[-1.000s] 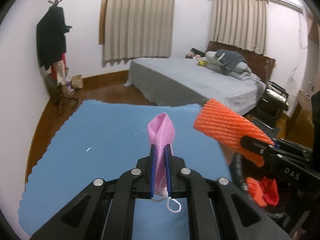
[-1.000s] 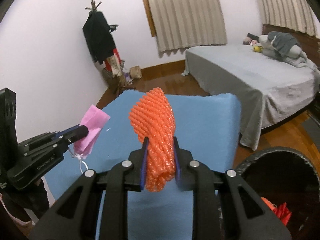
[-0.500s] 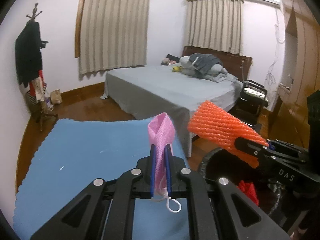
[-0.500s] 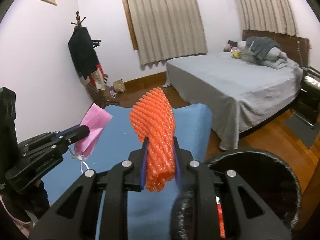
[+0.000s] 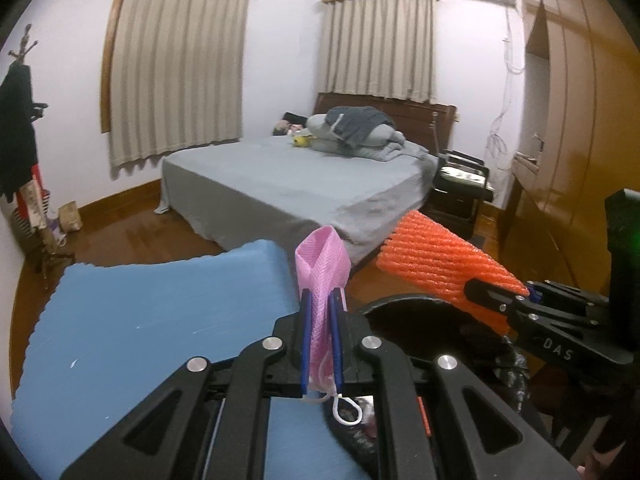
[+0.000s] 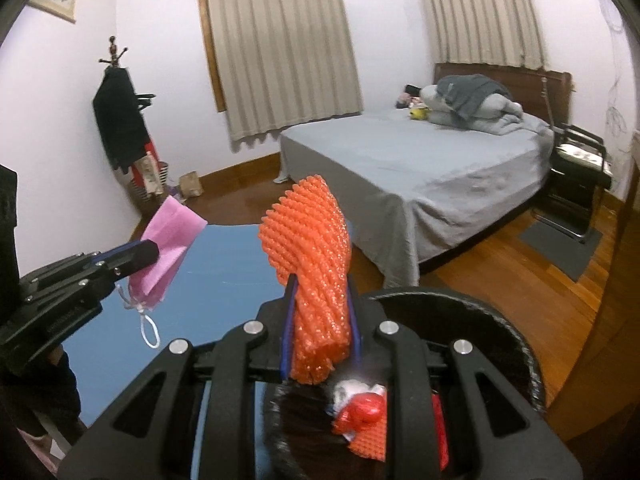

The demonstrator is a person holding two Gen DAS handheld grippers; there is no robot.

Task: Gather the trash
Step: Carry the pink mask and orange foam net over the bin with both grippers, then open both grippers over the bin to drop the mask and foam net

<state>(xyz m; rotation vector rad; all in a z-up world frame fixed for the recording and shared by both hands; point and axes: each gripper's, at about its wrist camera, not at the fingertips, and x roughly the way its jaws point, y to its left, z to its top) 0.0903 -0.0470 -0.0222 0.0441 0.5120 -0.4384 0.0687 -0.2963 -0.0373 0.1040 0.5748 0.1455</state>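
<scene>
My left gripper (image 5: 321, 300) is shut on a pink face mask (image 5: 322, 264) with a white ear loop hanging below; the mask also shows in the right wrist view (image 6: 168, 248). My right gripper (image 6: 319, 284) is shut on an orange foam net sleeve (image 6: 310, 240), which also shows in the left wrist view (image 5: 436, 264). Both are held over the near rim of a black trash bin (image 6: 480, 320); the bin also shows in the left wrist view (image 5: 404, 310). Red and orange trash (image 6: 362, 416) lies inside it.
A blue mat-covered table (image 5: 152, 312) lies to the left of the bin. A grey bed (image 6: 420, 168) stands behind, a coat stand (image 6: 120, 120) at the far left, a black chair (image 6: 580, 168) and wooden cabinets (image 5: 572, 140) at the right.
Both grippers have moved right, off the blue table and over the black bin, still holding the mask and the foam sleeve.
</scene>
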